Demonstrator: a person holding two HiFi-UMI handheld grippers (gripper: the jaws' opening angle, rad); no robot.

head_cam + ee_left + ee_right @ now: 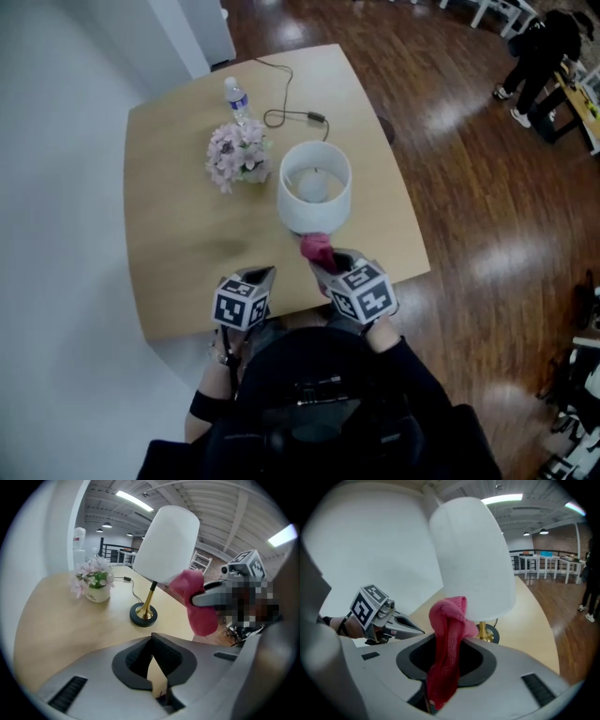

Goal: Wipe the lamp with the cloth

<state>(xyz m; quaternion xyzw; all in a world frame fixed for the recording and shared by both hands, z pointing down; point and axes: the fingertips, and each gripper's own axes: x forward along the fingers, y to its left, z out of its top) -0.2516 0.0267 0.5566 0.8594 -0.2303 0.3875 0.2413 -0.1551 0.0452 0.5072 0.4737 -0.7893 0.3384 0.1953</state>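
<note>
Currently the right gripper (326,266) has its jaws pinching the pink cloth (447,634). The cloth stands up past the jaw tips, and its top end sits against the lower rim of the lamp (314,187) shade. The white shade is just ahead of and above those jaws. The brass stem and dark round base (143,615) stand beyond them on the tabletop (178,244).

The left gripper (261,275) has its jaws pressed together with nothing between them. The lamp base is straight ahead of its tips and apart from them. The flower pot (97,594) is ahead and off to their left.

Writing: the white pot carries dark print that looks like "Life", with the rest too small to read. The water bottle (236,98), far beyond both jaws, has a blue label that is unreadable. Both gripper cubes show black-and-white square markers and no text.
</note>
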